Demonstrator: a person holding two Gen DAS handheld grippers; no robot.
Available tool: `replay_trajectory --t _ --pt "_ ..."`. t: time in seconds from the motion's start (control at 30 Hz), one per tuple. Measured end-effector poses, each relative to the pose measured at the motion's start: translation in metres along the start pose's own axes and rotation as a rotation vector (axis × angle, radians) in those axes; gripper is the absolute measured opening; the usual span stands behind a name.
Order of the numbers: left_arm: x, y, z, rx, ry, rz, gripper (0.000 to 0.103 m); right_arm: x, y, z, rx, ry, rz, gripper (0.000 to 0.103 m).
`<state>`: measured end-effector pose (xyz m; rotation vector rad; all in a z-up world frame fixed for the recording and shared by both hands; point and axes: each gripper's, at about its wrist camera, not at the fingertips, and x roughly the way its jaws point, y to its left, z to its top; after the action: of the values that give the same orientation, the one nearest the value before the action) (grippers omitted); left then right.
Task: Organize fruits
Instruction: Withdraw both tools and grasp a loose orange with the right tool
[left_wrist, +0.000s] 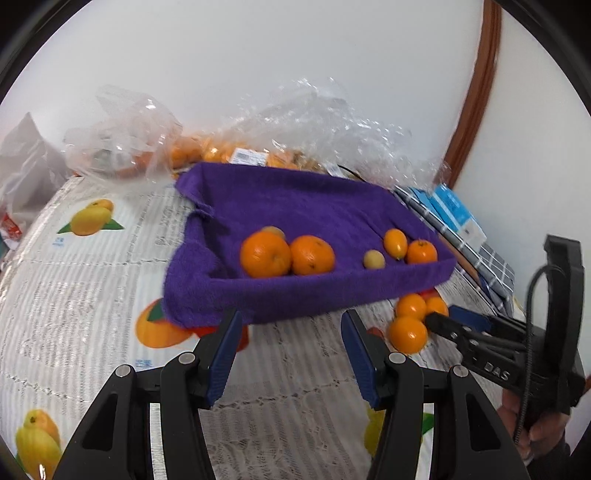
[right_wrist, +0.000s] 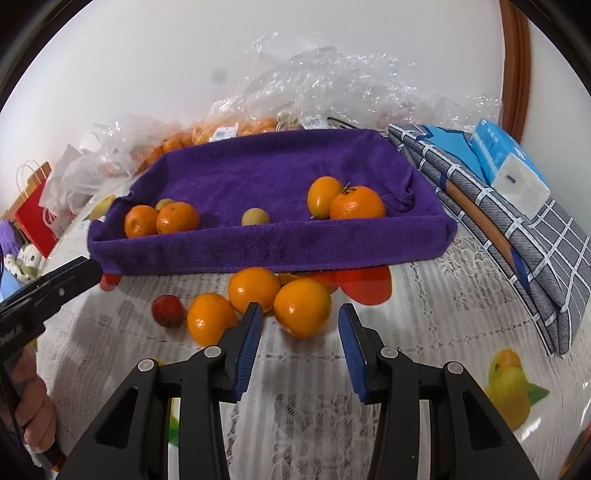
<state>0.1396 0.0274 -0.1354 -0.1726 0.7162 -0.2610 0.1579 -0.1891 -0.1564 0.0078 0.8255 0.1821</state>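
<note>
On the fruit-printed tablecloth (right_wrist: 424, 332) the left gripper (left_wrist: 288, 325) hangs released, nothing between its blue pads, facing the purple towel-lined tray (right_wrist: 266, 251). Inside lie two oranges (right_wrist: 162, 221) at left, a small yellowish fruit (right_wrist: 255, 216) in the middle, two more at right. Before the tray sit a small red fruit (right_wrist: 168, 310) and three loose oranges (right_wrist: 255, 288); the right gripper (right_wrist: 301, 321) gapes around the rightmost without gripping.
</note>
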Motion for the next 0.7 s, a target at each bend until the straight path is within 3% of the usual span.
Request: replay_trajectory --t 0.1,0.23,0.7 --pt "0.0 -0.001 -0.001 0.002 0.004 -0.014 0.053 0.005 0.0 0.001 -0.012 0.014 0.021 0.043" --pt "0.004 -0.003 -0.001 0.013 0.023 -0.024 0.053 0.004 0.004 0.001 -0.044 -0.004 0.015 0.035" --pt "0.005 -0.009 -0.003 0.041 0.034 -0.053 0.053 -0.021 -0.015 -0.016 0.008 -0.049 -0.021 0.035"
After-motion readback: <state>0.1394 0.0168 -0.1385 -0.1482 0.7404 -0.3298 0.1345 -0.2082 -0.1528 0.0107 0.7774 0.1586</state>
